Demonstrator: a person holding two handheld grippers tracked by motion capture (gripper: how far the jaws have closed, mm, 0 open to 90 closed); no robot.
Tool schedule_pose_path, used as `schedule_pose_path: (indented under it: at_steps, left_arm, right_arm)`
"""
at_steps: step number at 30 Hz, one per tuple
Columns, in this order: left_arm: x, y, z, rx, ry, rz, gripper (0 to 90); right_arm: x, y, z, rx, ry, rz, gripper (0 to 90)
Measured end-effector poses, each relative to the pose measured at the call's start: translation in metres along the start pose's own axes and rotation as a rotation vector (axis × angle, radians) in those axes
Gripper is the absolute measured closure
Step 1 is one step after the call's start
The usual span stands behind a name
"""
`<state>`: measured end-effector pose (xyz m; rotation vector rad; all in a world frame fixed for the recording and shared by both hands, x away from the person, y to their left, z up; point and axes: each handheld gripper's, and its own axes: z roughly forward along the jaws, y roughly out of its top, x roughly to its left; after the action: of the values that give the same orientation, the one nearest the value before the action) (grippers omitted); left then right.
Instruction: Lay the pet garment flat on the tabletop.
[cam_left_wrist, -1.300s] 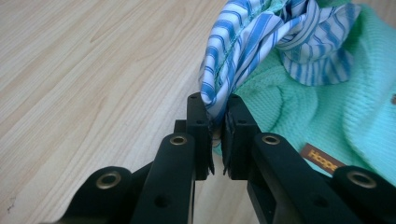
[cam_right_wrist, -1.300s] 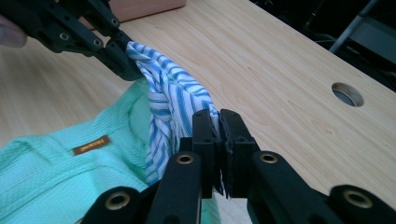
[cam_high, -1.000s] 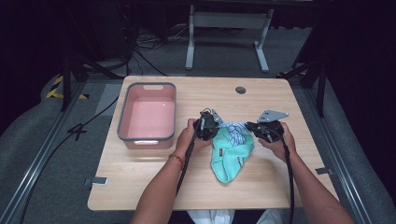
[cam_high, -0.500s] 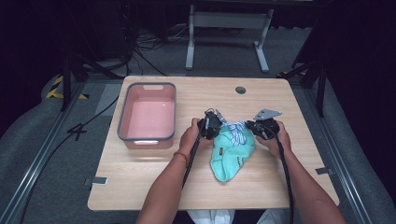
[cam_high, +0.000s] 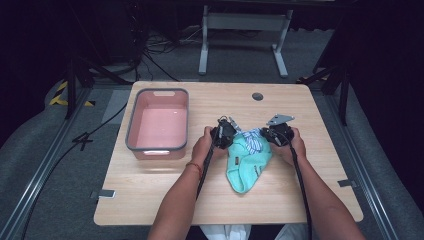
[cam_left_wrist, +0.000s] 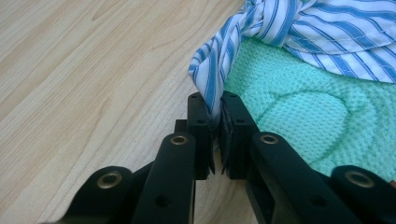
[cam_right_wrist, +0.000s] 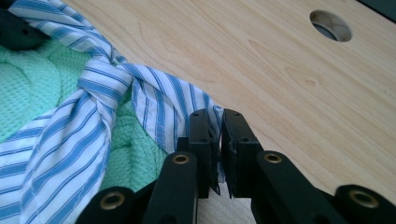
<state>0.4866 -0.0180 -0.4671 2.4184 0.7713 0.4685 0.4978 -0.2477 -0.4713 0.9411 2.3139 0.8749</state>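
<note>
A blue-and-white striped cloth (cam_high: 251, 139) lies bunched on top of a mint green knitted cloth (cam_high: 246, 165) near the middle of the wooden table (cam_high: 165, 190). My left gripper (cam_high: 226, 134) is at the striped cloth's left end, shut on an edge of the striped cloth (cam_left_wrist: 212, 74) just above the green cloth (cam_left_wrist: 299, 112). My right gripper (cam_high: 274, 135) is at the right end, shut on another edge of the striped cloth (cam_right_wrist: 159, 112), with the green cloth (cam_right_wrist: 37, 88) behind it. The striped cloth is twisted between the two grippers.
A pink bin with a grey rim (cam_high: 134, 125) stands on the table to the left of the hands. A round cable hole (cam_high: 257, 96) sits near the table's far edge and also appears as a cable hole (cam_right_wrist: 331, 25). Bare wood (cam_left_wrist: 93, 70) lies around the cloths.
Both hands have drifted slightly toward the far side of the table with the cloth edges still pinched. The striped cloth has been pulled a little more taut between them.
</note>
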Motion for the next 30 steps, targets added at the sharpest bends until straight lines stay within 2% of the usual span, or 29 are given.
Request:
schedule_pose_path:
  at_steps: [3,7,14,15,16,18,20,23,27,30]
  left_arm:
    - [0.001,-0.001,0.000,-0.008,-0.007,-0.001,84.3]
    - [0.004,-0.003,0.001,-0.029,-0.020,-0.032,83.2]
    - [0.006,-0.004,0.003,-0.044,-0.010,-0.027,81.9]
    - [0.006,-0.004,0.003,-0.043,-0.010,-0.036,80.9]
    - [0.006,-0.003,0.003,-0.040,-0.006,-0.054,80.0]
    - [0.006,-0.002,0.001,-0.032,-0.004,-0.052,76.3]
    - [0.007,-0.003,-0.002,-0.054,-0.007,-0.080,70.2]
    - [0.008,-0.003,-0.010,-0.084,-0.015,-0.078,67.4]
    - [0.006,-0.001,-0.022,-0.109,-0.008,-0.057,65.2]
    - [0.004,0.001,-0.027,-0.111,-0.007,-0.036,64.8]
  right_arm:
    - [0.000,-0.002,0.004,0.024,0.005,-0.004,83.6]
    - [-0.001,-0.003,0.004,0.019,0.014,0.008,84.7]
    - [-0.002,-0.004,0.004,0.020,0.024,0.026,86.1]
    - [-0.002,-0.004,0.004,0.020,0.026,0.030,85.8]
    - [-0.002,-0.004,0.004,0.022,0.024,0.030,84.7]
    - [-0.002,-0.003,0.003,0.027,0.009,0.028,79.2]
    - [-0.002,-0.003,0.001,0.031,0.020,0.029,76.7]
    - [-0.005,-0.003,-0.004,0.025,0.021,0.033,74.7]
    - [-0.008,0.000,-0.014,-0.001,0.015,0.028,74.5]
    - [-0.008,0.001,-0.019,-0.007,0.009,0.023,74.4]
